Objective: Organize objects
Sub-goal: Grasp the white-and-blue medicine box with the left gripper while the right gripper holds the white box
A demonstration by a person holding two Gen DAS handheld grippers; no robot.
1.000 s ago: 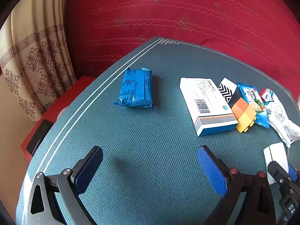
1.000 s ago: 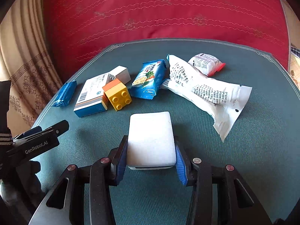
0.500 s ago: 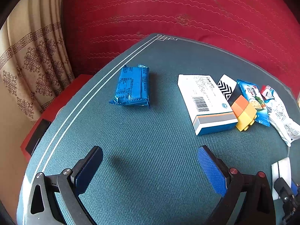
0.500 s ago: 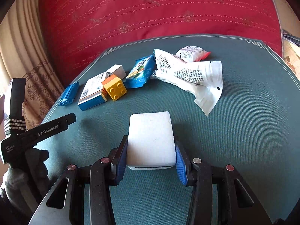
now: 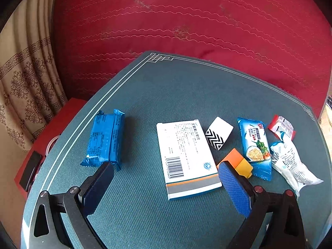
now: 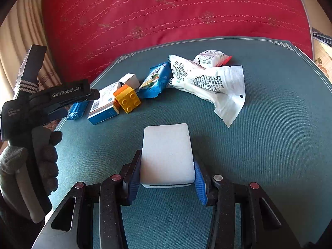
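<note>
Right gripper point(image 6: 167, 179): blue ribbed pads clamped on the two long sides of a white block point(image 6: 167, 154), soft-looking, matte, rounded corners, held just above the teal woven mat point(image 6: 269, 145).

Left gripper point(image 5: 166, 184): jaws spread wide, nothing between the pads, hanging over the near end of a flat white carton point(image 5: 185, 157) with barcode and grey-orange stripe. Gripped by a grey-gloved hand point(image 6: 39, 161).

Across the mat in a loose row: glossy blue foil packet point(image 5: 105, 139) well left of the carton; small white box with black chevrons point(image 5: 217, 132); orange-and-yellow studded brick point(image 6: 127, 99) touching the carton's corner; blue noodle-print snack pouch point(image 5: 256, 147); crinkled white printed bag point(image 6: 207, 81); small red-edged sachet point(image 5: 282, 126).

Behind: red quilted fabric point(image 5: 186, 20).
</note>
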